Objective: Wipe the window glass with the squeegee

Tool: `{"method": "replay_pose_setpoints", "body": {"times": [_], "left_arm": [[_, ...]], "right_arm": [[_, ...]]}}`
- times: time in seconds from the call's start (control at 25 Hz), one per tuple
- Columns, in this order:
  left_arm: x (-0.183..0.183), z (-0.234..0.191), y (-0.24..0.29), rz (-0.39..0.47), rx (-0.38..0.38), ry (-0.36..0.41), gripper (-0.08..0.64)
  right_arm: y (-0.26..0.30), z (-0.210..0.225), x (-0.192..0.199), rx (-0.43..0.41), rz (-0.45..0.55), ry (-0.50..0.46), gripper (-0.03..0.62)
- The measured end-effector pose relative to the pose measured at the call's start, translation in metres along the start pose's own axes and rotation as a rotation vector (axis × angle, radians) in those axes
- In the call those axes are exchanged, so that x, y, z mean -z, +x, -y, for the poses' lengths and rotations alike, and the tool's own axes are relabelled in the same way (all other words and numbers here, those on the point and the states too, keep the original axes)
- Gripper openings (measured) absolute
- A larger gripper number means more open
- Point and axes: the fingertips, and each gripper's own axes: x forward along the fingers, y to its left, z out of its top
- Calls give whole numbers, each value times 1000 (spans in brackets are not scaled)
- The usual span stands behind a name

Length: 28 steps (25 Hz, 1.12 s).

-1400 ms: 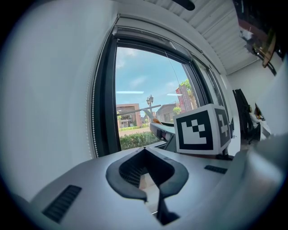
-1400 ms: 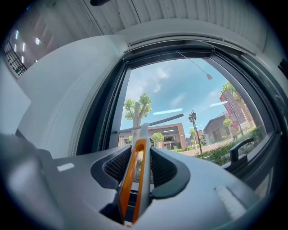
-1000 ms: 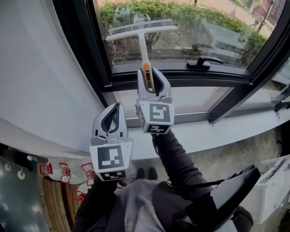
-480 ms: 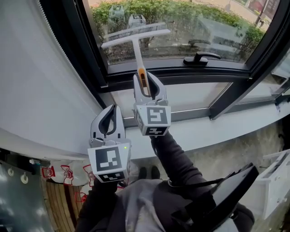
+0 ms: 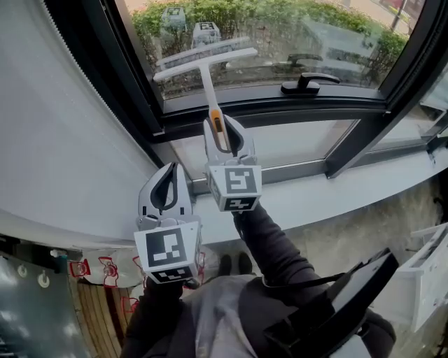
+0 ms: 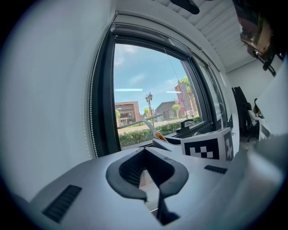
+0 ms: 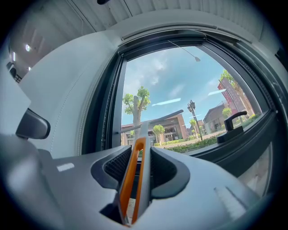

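Near the window handle [image 5: 308,83], squeegee [image 5: 204,59] seemingly meets glass [image 5: 329,38].

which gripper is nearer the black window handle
Right. The right gripper, holding the squeegee, sits below-left of the window handle; the left gripper hangs lower and farther left.

We see a big white curved wall [image 5: 63,140] on our left, a black metal window frame [image 5: 280,108], a black window handle [image 5: 308,82], a pale grey sill [image 5: 350,187], green bushes [image 5: 280,14] outside, bright blue sky [image 6: 144,67], wooden floor boards [image 5: 94,314] down below.
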Motion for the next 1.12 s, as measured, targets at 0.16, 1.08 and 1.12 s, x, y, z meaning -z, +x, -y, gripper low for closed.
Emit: {"method": "replay_pose_setpoints", "body": {"times": [0.16, 1.08, 1.12], "left_arm": [[6, 0, 1, -18, 1, -3, -2], [14, 9, 11, -32, 21, 19, -2], [14, 11, 12, -30, 26, 20, -2]], "right_arm": [[-1, 0, 8, -3, -5, 11, 127], [-11, 5, 57, -32, -66, 79, 124], [-12, 5, 59, -33, -69, 83, 124]]}}
